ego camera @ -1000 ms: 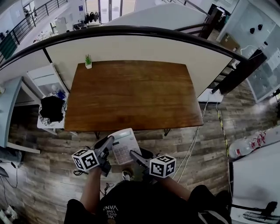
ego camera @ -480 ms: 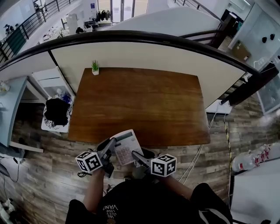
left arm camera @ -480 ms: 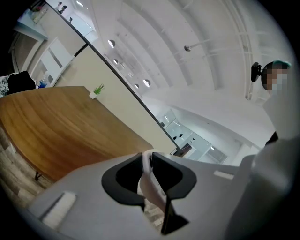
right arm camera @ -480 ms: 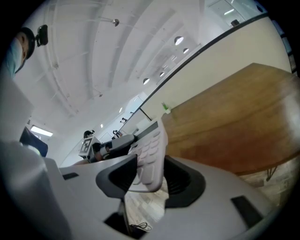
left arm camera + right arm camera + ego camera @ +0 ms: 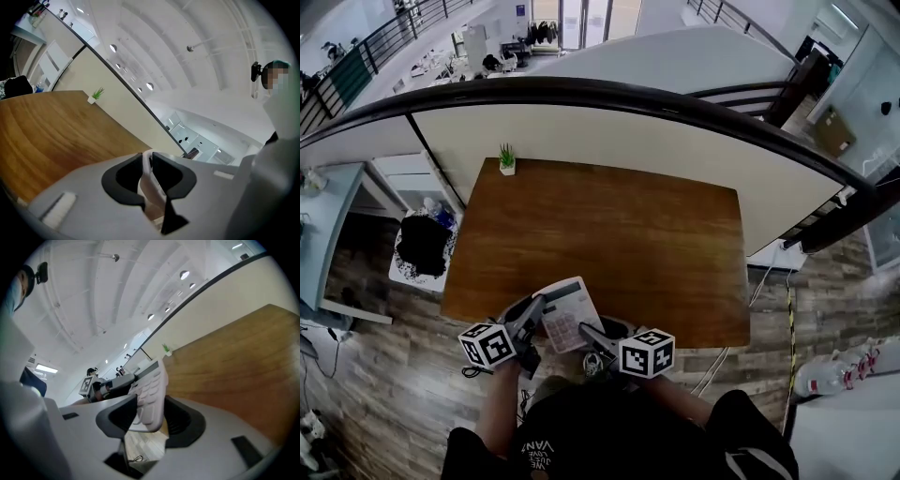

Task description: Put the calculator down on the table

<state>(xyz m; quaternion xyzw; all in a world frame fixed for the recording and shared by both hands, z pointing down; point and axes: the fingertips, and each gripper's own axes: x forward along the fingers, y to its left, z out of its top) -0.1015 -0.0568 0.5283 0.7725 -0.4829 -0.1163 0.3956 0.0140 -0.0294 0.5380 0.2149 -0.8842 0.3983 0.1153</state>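
Note:
A white calculator [image 5: 566,313] hangs over the near edge of the brown wooden table [image 5: 609,234], keys up, gripped from both sides. My left gripper [image 5: 535,308] is shut on its left edge. In the left gripper view the dark jaws [image 5: 147,162] pinch the thin edge of the calculator [image 5: 153,193]. My right gripper [image 5: 587,334] is shut on the near right corner. From the right gripper view, the calculator [image 5: 153,384] stands between that gripper's jaws [image 5: 150,414], with the tabletop [image 5: 234,366] beyond it.
A small potted plant [image 5: 507,159] stands at the table's far left corner. A curved partition wall [image 5: 609,122] runs behind the table. To the left is a white stand with a black object [image 5: 422,246]. Cables [image 5: 722,361] lie on the wood floor.
Both grippers have carried the calculator forward toward the table. It was short of the near edge before and now overlaps it. Both grips are unchanged.

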